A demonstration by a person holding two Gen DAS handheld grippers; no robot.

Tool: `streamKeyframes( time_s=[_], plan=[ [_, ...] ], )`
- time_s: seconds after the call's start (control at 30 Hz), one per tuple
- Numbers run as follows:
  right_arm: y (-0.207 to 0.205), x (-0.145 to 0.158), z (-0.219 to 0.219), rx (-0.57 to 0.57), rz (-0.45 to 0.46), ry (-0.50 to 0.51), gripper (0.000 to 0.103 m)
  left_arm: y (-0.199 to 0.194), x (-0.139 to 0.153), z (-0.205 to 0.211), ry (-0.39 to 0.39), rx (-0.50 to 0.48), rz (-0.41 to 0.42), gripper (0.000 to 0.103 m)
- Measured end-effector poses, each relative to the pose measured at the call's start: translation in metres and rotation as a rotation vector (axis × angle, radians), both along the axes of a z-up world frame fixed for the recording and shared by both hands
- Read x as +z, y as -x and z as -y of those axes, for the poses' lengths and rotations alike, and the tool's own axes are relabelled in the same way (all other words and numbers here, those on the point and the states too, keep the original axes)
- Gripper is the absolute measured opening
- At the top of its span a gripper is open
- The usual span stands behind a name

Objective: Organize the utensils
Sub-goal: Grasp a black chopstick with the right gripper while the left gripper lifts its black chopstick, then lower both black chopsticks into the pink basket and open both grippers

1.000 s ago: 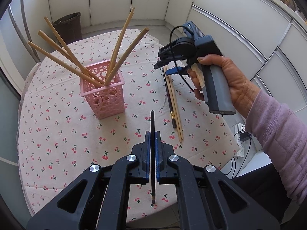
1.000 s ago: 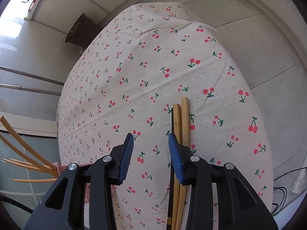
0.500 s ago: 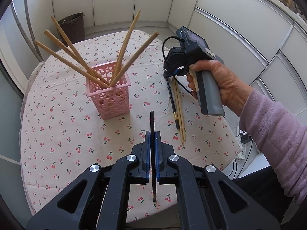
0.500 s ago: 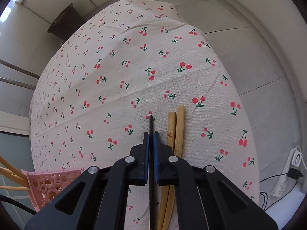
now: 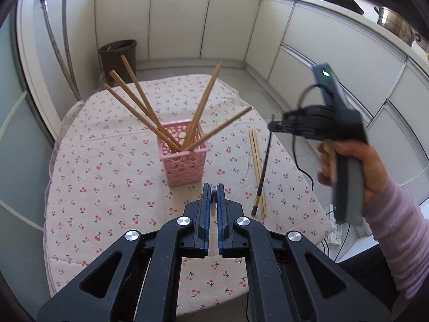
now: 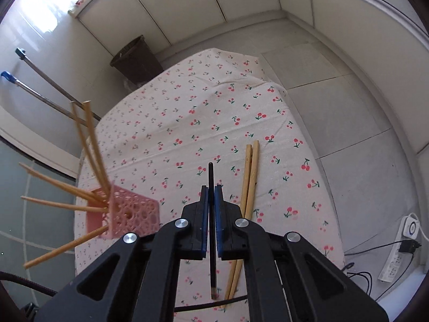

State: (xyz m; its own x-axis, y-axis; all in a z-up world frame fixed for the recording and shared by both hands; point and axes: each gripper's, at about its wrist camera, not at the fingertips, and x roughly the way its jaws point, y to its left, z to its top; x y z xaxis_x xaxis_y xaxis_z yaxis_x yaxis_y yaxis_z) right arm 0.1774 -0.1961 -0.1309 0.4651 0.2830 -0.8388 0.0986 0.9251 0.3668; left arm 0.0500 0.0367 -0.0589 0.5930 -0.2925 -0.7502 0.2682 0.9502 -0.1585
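Observation:
A pink perforated basket (image 5: 184,164) stands on the cherry-print tablecloth (image 5: 107,166) and holds several wooden chopsticks (image 5: 150,112) that fan out. My left gripper (image 5: 213,196) is shut on a black chopstick (image 5: 214,193), seen end-on, just in front of the basket. My right gripper (image 6: 211,190) is shut on another black chopstick (image 6: 211,230); in the left wrist view this chopstick (image 5: 264,166) hangs slanting from the gripper, its lower end near the cloth. Two wooden chopsticks (image 5: 256,171) lie on the cloth right of the basket, also seen in the right wrist view (image 6: 248,187). The basket (image 6: 128,214) appears low left there.
A dark waste bin (image 5: 118,53) stands on the floor behind the table. White cabinets (image 5: 203,18) line the back and right. Poles (image 6: 53,94) lean at the left wall. A power strip (image 6: 402,249) and cables lie on the floor right of the table.
My right gripper closed on the black chopstick beside the two wooden ones and lifted its far end off the cloth. My left gripper, still holding its chopstick, tilted up.

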Motion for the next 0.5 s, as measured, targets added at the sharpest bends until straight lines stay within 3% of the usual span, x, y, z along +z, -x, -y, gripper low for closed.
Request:
streamKeyframes(
  time_s=[0.3,0.5],
  plan=[
    [0.080,0.082,-0.022,0.067,0.230,0.044,0.004,0.004,0.012,-0.029,0.002,0.103,0.044,0.004],
    [0.099,0.126,-0.015,0.057,0.339,0.002,0.004,0.009,0.040,-0.048,0.048,0.161,0.108,0.004]
  ],
)
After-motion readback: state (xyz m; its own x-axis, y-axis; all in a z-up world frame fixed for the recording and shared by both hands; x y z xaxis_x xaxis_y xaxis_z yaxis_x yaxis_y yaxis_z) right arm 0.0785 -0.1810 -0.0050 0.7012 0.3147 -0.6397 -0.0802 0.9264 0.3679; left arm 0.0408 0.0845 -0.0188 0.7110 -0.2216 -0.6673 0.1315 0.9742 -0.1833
